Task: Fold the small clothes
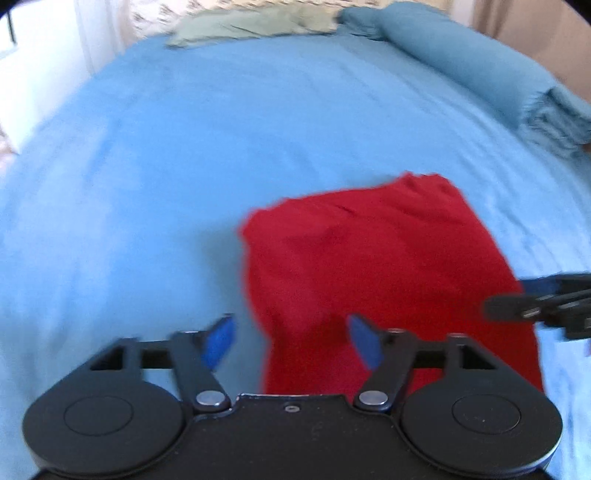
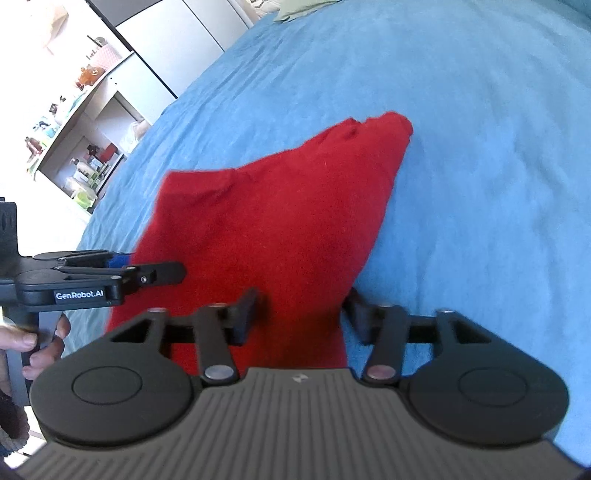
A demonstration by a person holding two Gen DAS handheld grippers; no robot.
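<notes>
A red garment (image 1: 376, 266) lies folded in a rough slab on the blue bedspread (image 1: 166, 166). My left gripper (image 1: 291, 339) hovers open over its near left edge, one blue pad over the bedspread and the other over the red cloth. Neither pad presses on the cloth. In the right wrist view the red garment (image 2: 280, 229) tapers to a far corner. My right gripper (image 2: 301, 317) stands open over its near right edge, the cloth lying loose beneath the jaws. The left gripper (image 2: 162, 271) shows side-on at the garment's left, and the right gripper (image 1: 509, 306) enters from the right edge.
A pale green garment (image 1: 251, 26) lies at the far end of the bed. A blue bolster (image 1: 461, 62) and a fringed blanket (image 1: 554, 122) sit far right. White shelves (image 2: 85, 147) with small items stand beyond the bed's left side. A person's hand (image 2: 37, 343) grips the left handle.
</notes>
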